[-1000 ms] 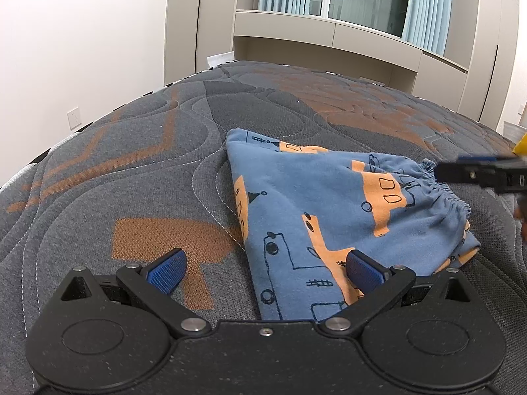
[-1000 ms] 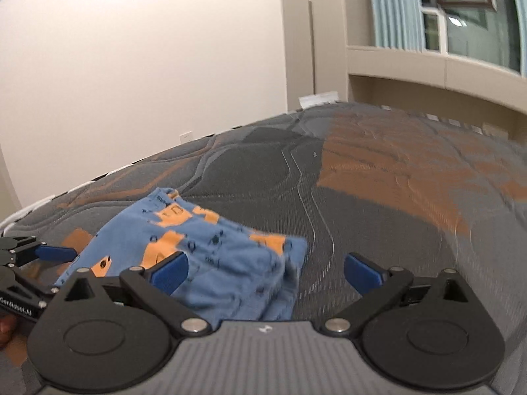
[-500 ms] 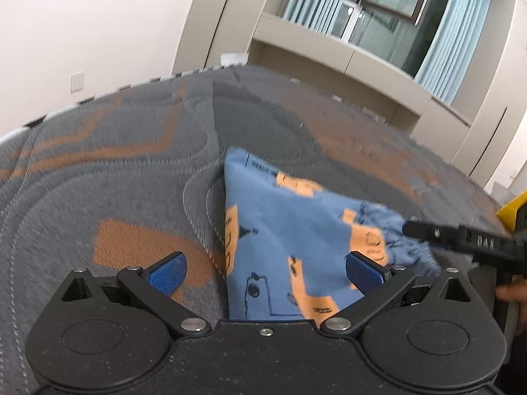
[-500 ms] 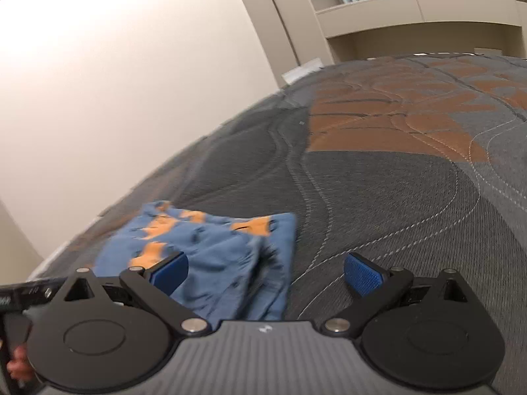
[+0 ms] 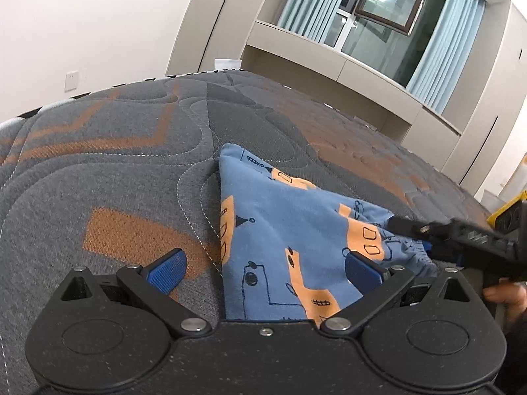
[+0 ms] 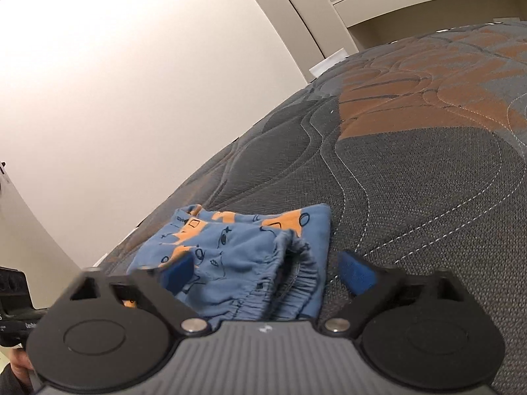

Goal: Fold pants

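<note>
Small blue pants with orange vehicle prints [image 5: 290,230] lie folded on the quilted mattress. My left gripper [image 5: 263,266] is open, low over the near hem edge, its right finger over the cloth and its left finger over bare mattress. My right gripper [image 6: 266,271] is open, straddling the gathered elastic waistband [image 6: 290,283] of the pants [image 6: 237,247]. The right gripper's fingers [image 5: 421,230] also show at the right of the left wrist view, at the waistband end.
The grey and orange quilted mattress [image 5: 131,171] stretches wide on all sides. Beige walls, built-in cabinets and a window with blue curtains [image 5: 378,23] stand behind. A hand shows at the right edge [image 5: 507,296].
Both grippers have tilted and moved in closer and lower to the pants. The right gripper has reached the waistband, which now sits between its fingers. The pants have not moved.
</note>
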The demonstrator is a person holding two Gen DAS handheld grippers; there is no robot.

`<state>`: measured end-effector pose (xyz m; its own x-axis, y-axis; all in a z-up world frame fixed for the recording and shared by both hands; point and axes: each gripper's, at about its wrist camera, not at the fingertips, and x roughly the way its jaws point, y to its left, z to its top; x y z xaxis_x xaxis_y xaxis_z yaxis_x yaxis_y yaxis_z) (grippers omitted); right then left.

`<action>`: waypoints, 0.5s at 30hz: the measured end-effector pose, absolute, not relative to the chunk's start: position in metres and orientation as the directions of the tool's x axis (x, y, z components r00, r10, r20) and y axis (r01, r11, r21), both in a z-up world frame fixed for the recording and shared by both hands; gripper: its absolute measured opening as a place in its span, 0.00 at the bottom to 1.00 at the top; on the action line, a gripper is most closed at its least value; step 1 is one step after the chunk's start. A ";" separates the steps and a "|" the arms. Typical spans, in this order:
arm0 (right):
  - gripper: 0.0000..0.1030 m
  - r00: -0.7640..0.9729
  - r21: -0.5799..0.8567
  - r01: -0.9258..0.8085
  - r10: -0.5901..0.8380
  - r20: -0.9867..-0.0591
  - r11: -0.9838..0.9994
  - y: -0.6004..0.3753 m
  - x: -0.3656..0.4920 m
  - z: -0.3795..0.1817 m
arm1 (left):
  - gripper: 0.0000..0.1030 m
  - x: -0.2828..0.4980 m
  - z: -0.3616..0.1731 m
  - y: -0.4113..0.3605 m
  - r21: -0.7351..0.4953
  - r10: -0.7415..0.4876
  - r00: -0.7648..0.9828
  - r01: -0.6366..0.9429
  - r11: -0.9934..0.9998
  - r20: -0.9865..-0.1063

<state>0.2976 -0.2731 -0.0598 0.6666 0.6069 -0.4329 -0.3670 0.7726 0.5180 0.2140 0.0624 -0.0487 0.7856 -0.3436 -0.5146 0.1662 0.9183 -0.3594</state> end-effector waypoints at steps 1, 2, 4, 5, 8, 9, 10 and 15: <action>0.69 0.670 0.511 -0.359 0.597 -0.441 0.781 -0.272 0.297 -0.060 | 0.95 0.214 -0.049 0.062 -0.358 -0.342 0.786 0.165 0.919 -0.515; 0.66 0.680 0.500 -0.348 0.581 -0.448 0.793 -0.271 0.296 -0.060 | 0.93 0.214 -0.048 0.061 -0.353 -0.339 0.787 0.165 0.921 -0.516; 0.58 0.691 0.493 -0.337 0.566 -0.449 0.802 -0.271 0.294 -0.060 | 0.84 0.214 -0.047 0.058 -0.342 -0.325 0.786 0.154 0.927 -0.526; 0.57 0.694 0.497 -0.332 0.565 -0.446 0.802 -0.272 0.293 -0.060 | 0.80 0.214 -0.046 0.059 -0.340 -0.316 0.784 0.143 0.930 -0.534; 0.58 0.694 0.515 -0.331 0.573 -0.435 0.791 -0.276 0.291 -0.062 | 0.63 0.214 -0.044 0.059 -0.399 -0.369 0.758 0.157 0.903 -0.538; 0.58 0.693 0.524 -0.329 0.578 -0.431 0.786 -0.277 0.290 -0.062 | 0.61 0.214 -0.045 0.060 -0.406 -0.368 0.750 0.145 0.902 -0.549; 0.59 0.692 0.535 -0.327 0.583 -0.426 0.779 -0.279 0.290 -0.063 | 0.55 0.214 -0.046 0.060 -0.404 -0.362 0.751 0.138 0.904 -0.552; 0.54 0.687 0.588 -0.314 0.606 -0.401 0.745 -0.286 0.291 -0.066 | 0.41 0.214 -0.055 0.072 -0.463 -0.364 0.758 0.092 0.881 -0.541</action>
<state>0.2913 -0.2864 -0.0665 0.6867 0.6065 -0.4009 -0.3145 0.7450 0.5883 0.2136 0.0718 -0.0553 0.7585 -0.3636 -0.5409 0.0922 0.8814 -0.4632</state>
